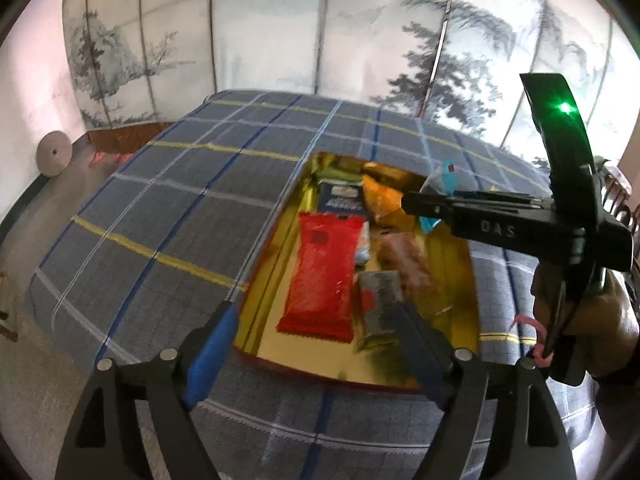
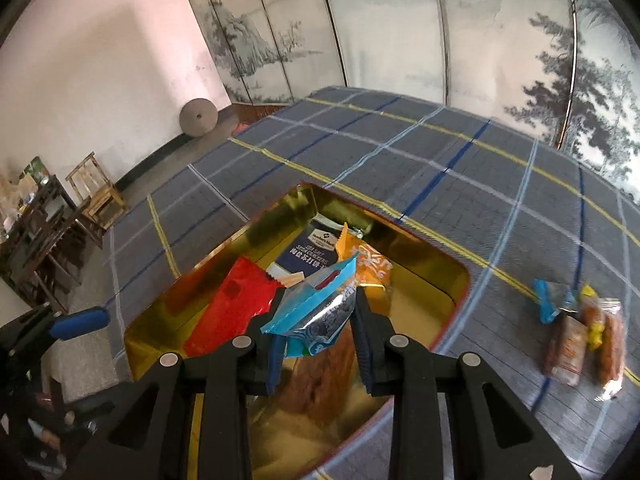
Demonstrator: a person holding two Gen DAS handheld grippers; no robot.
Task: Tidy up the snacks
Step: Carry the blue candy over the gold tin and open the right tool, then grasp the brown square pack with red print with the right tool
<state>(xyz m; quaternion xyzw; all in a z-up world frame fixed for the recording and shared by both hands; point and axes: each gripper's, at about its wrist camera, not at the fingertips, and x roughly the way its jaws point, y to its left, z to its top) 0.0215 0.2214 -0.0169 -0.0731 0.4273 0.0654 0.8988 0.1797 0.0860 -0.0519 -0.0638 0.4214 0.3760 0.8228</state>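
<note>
A gold tray (image 1: 262, 252) (image 2: 454, 280) lies on the plaid cloth. In it are a red packet (image 1: 324, 276) (image 2: 228, 304), a navy cracker packet (image 1: 342, 198) (image 2: 312, 252), an orange packet (image 1: 382, 200) (image 2: 370, 268), a grey packet (image 1: 378, 300) and a brown one (image 1: 404, 256). My left gripper (image 1: 316, 340) is open over the tray's near end, its pads clear of the packets below. My right gripper (image 2: 318, 312) (image 1: 412, 200) is shut on a silver packet with blue edges (image 2: 316, 308) (image 1: 444, 178), held above the tray.
Several loose snack packets (image 2: 580, 332) lie on the cloth (image 1: 180, 208) to the right of the tray. A painted folding screen (image 2: 400, 32) stands behind the table. A stone disc (image 2: 198, 117) leans on the wall, and wooden chairs (image 2: 94, 192) stand at the far left.
</note>
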